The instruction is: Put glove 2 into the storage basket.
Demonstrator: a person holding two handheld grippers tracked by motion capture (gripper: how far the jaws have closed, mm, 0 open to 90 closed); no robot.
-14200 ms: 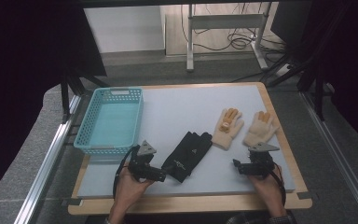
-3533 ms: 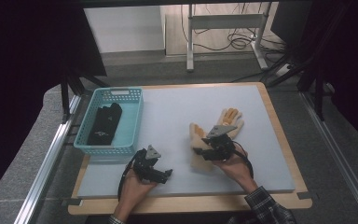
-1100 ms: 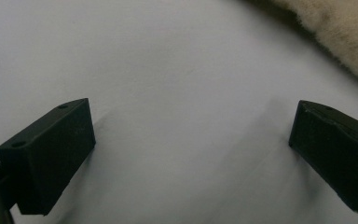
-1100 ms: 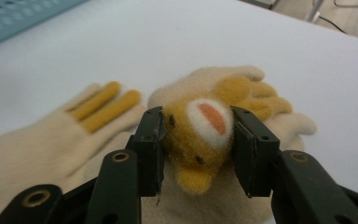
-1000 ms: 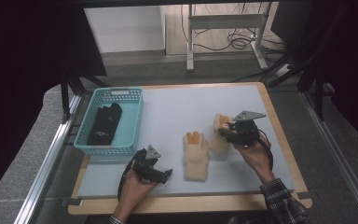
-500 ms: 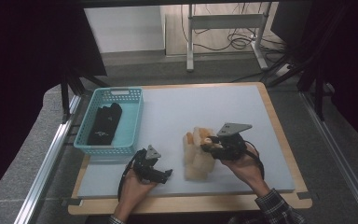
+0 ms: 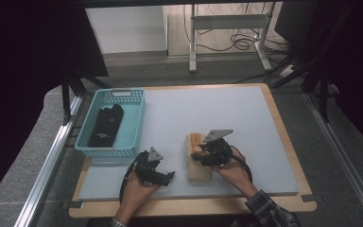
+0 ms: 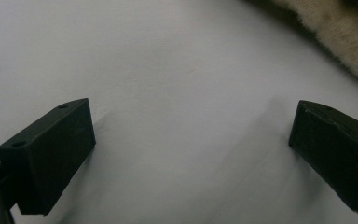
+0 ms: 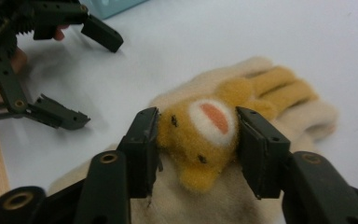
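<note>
Two beige fleece gloves [image 7: 199, 171] lie stacked on the white mat, orange fingers pointing away. My right gripper [image 7: 198, 154] hovers low over the top glove [image 9: 223, 200]. Its jaws stand either side of the yellow bear face [image 9: 204, 135] sewn on that glove. They have just been opening; the plush brushes both pads but is not squeezed. My left gripper [image 7: 164, 176] rests on the mat left of the gloves, jaws wide apart with nothing between them [image 8: 191, 135]. A beige glove edge [image 8: 335, 32] shows at its top right corner.
A turquoise basket [image 7: 136, 124] at the mat's left edge holds black gloves [image 7: 106, 126]. The white mat [image 7: 217, 109] sits on a wooden board with its rim showing at the front. Table legs and cables stand beyond the far edge.
My right gripper has carried a beige glove left and down, toward the near edge, onto the other glove, and its jaws have widened. The left gripper has stayed in place.
</note>
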